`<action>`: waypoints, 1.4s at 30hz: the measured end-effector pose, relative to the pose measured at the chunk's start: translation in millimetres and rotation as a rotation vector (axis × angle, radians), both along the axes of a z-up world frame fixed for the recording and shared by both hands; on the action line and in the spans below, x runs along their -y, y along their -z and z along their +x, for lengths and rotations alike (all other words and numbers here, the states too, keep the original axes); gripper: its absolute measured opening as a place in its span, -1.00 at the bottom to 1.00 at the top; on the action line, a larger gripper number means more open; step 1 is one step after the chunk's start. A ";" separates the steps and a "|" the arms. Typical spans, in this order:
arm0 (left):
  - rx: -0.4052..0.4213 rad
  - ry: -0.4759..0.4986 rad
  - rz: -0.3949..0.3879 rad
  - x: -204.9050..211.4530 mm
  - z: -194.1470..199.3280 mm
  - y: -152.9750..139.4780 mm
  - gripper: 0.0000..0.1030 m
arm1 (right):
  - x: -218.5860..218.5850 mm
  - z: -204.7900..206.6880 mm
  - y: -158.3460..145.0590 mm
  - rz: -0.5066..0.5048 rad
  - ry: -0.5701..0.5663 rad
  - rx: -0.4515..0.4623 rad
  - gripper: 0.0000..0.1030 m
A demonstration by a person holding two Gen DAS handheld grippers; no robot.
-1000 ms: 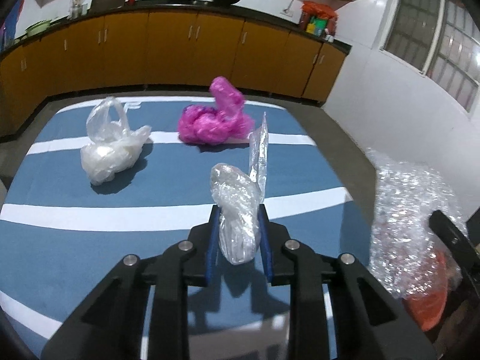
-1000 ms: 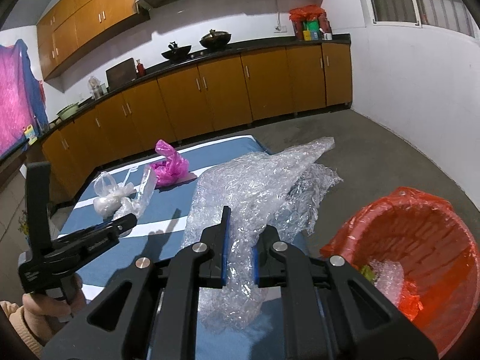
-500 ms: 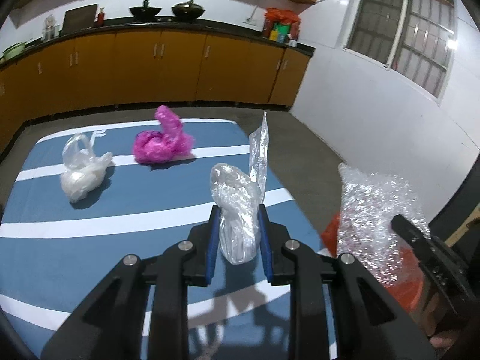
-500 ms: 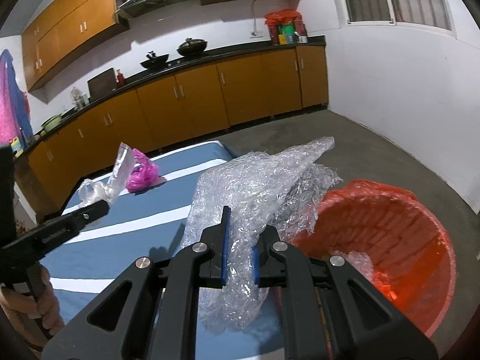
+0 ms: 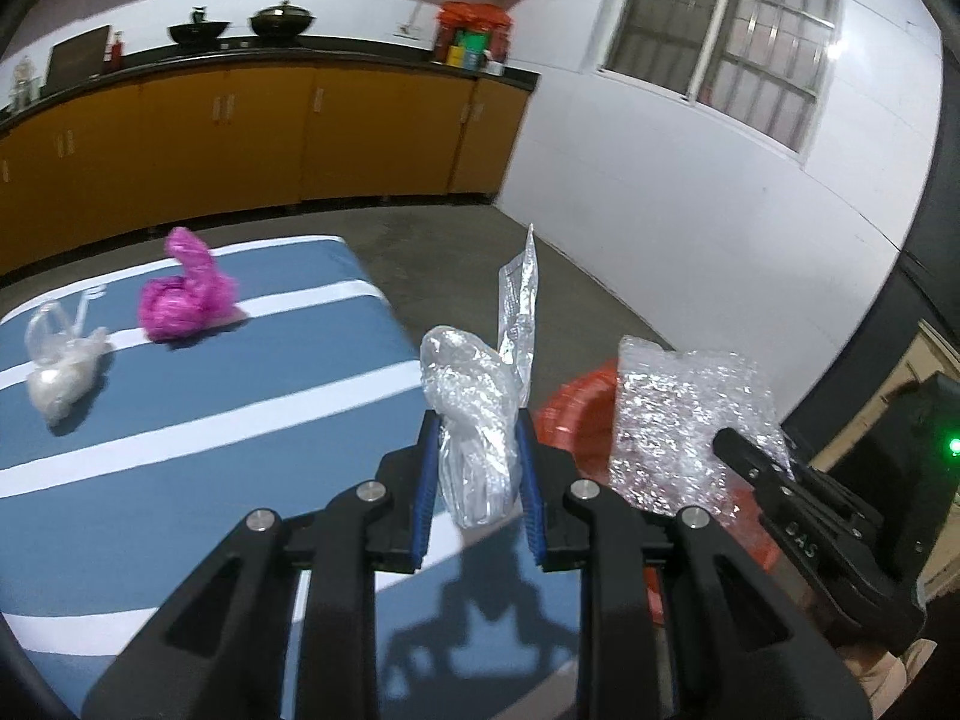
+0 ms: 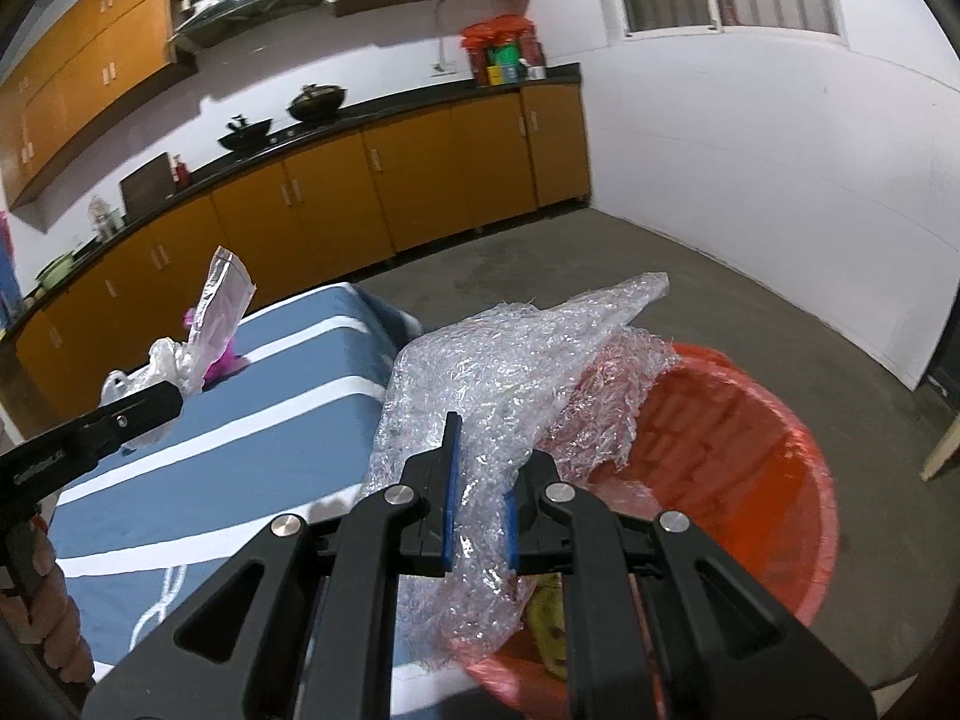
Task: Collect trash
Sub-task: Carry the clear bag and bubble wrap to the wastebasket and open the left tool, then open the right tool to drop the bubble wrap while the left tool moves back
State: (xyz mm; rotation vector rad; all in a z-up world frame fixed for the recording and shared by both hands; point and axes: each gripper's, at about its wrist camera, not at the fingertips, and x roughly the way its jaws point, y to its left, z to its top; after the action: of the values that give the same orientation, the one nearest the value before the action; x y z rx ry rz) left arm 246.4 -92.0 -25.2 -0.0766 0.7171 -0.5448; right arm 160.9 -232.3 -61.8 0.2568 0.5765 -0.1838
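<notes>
My left gripper (image 5: 477,450) is shut on a crumpled clear plastic bag (image 5: 474,414) with a flat clear wrapper sticking up from it, held above the right edge of the blue striped table (image 5: 180,480). My right gripper (image 6: 480,480) is shut on a sheet of bubble wrap (image 6: 510,372), which hangs over the rim of the red bin (image 6: 750,450). In the left wrist view the bubble wrap (image 5: 678,426) and the right gripper (image 5: 732,441) show at the right, above the red bin (image 5: 576,402). A pink bag (image 5: 180,300) and a white bag (image 5: 60,372) lie on the table.
The red bin stands on the grey floor beside the table's right edge and holds some scraps, one of them yellow (image 6: 546,618). Orange cabinets (image 5: 240,138) line the far wall. A hand (image 6: 54,618) holds the left gripper at the left of the right wrist view.
Both grippers have swung to the right with their loads. The bubble wrap now hangs over the red bin, and the clear bag has come to the table's right edge. The grips are unchanged.
</notes>
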 end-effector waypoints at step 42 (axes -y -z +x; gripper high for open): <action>-0.076 0.057 0.042 52.0 9.6 41.4 0.03 | 59.8 -35.7 16.6 0.021 0.135 -0.063 -0.27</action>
State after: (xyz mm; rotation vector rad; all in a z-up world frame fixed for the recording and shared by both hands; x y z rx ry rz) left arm 255.9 -144.0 -66.6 -0.0382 0.8062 -0.5833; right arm 125.2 -292.1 -78.5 0.3120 0.6244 -0.3176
